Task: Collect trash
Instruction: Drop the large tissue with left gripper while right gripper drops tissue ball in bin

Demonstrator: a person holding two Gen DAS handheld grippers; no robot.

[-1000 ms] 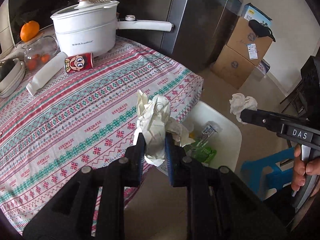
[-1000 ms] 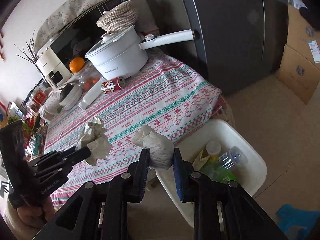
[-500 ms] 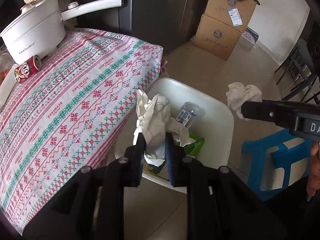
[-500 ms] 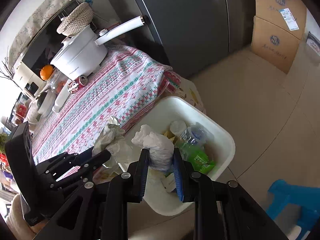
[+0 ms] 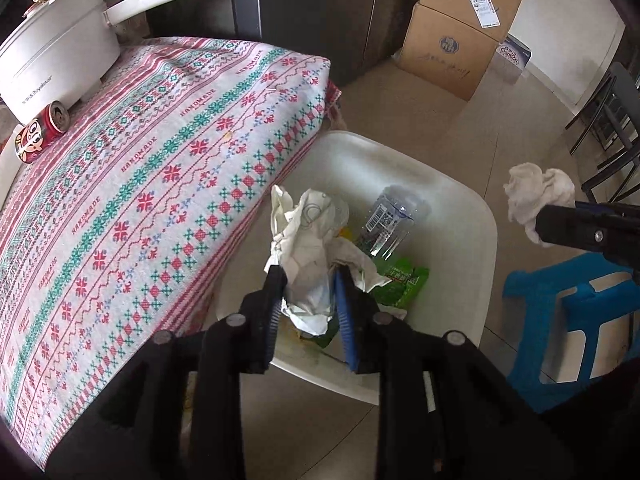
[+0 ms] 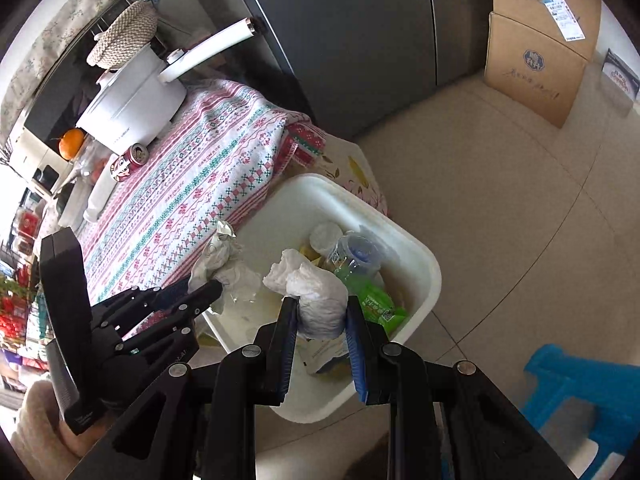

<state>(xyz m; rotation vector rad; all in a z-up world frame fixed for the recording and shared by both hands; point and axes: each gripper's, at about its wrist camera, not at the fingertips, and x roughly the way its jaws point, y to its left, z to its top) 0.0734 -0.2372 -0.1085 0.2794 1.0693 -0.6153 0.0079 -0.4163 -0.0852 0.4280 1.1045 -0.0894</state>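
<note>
My left gripper (image 5: 308,276) is shut on a crumpled white paper wad (image 5: 308,240) and holds it over the white trash bin (image 5: 468,280) on the floor beside the table. My right gripper (image 6: 322,306) is shut on a white tissue ball (image 6: 316,292), also above the bin (image 6: 424,292). The bin holds a clear plastic bottle (image 5: 390,220), a green packet (image 5: 400,284) and other scraps. Each gripper shows in the other's view: the right one (image 5: 560,224) with its tissue (image 5: 536,196), the left one (image 6: 212,288) with its paper (image 6: 218,256).
The table with a patterned cloth (image 5: 140,184) stands left of the bin, carrying a white pot (image 5: 52,60) and a red can (image 5: 40,132). A blue stool (image 5: 572,320) is right of the bin. Cardboard boxes (image 5: 456,40) and a dark fridge (image 6: 340,40) stand behind.
Both grippers have moved from over the table edge to above the trash bin, each still holding its wad.
</note>
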